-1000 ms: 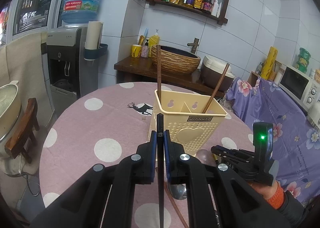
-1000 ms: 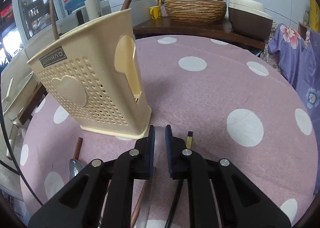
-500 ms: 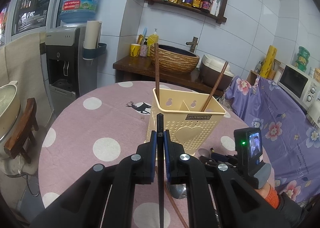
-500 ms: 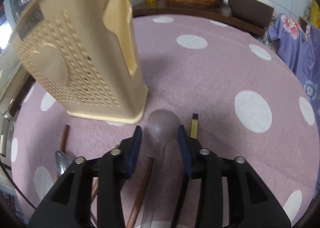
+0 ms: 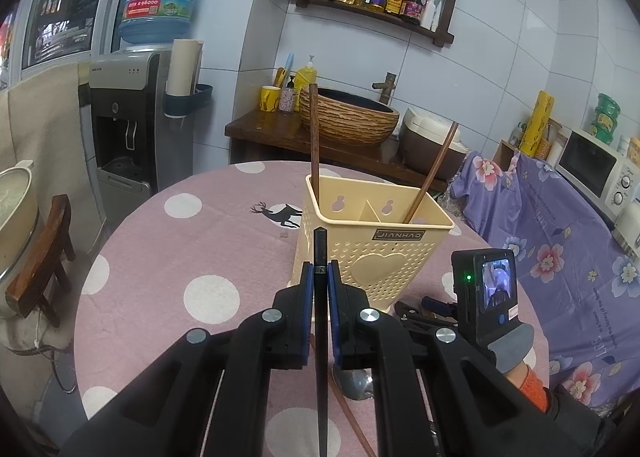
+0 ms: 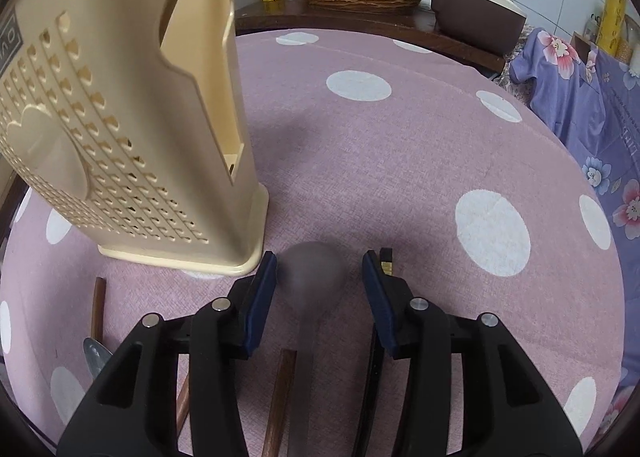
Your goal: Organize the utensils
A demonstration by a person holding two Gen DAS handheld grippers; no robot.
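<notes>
A cream utensil holder (image 5: 372,245) stands on the pink dotted table (image 5: 160,249); it also shows in the right wrist view (image 6: 132,129). Two brown chopsticks (image 5: 314,137) stand in it. My left gripper (image 5: 320,277) is shut on a black chopstick (image 5: 321,321), held upright just in front of the holder. My right gripper (image 6: 320,273) is open low over the table, its jaws on either side of a grey spoon (image 6: 314,273) lying there. A black chopstick with a gold tip (image 6: 386,257) lies beside its right finger.
Brown chopsticks (image 6: 280,397) and a metal spoon (image 6: 94,353) lie on the table (image 6: 400,161) near the holder's base. The metal spoon also shows in the left wrist view (image 5: 356,383). A wooden chair (image 5: 44,257) stands left of the table, a purple covered surface (image 5: 560,225) to the right.
My right gripper has opened from shut and dropped lower over the grey spoon, close to the holder's base. My left gripper keeps its hold on the black chopstick, almost still.
</notes>
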